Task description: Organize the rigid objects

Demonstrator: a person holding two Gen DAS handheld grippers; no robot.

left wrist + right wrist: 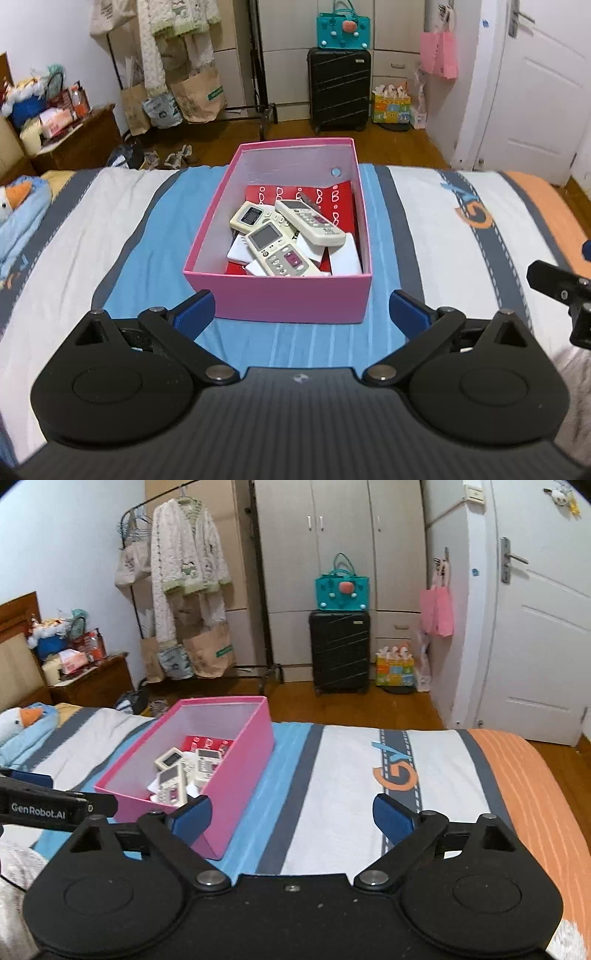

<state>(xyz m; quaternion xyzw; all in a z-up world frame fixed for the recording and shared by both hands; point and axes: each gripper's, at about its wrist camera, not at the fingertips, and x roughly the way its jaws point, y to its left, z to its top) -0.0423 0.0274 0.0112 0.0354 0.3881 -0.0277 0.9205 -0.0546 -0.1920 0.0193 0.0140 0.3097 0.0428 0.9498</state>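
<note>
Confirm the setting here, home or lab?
Home, most likely a bedroom: the pink box of remote controls sits on a bed with a striped cover, with a wardrobe and a clothes rack holding a hung robe behind.

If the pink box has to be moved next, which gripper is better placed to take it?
Probably the left gripper: its open jaws face the pink box head-on. The right gripper, also open, has it off to its left.

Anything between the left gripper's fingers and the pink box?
Nothing: only bare blue-striped bedspread between the left gripper and the pink box, seen in the left wrist view.
</note>
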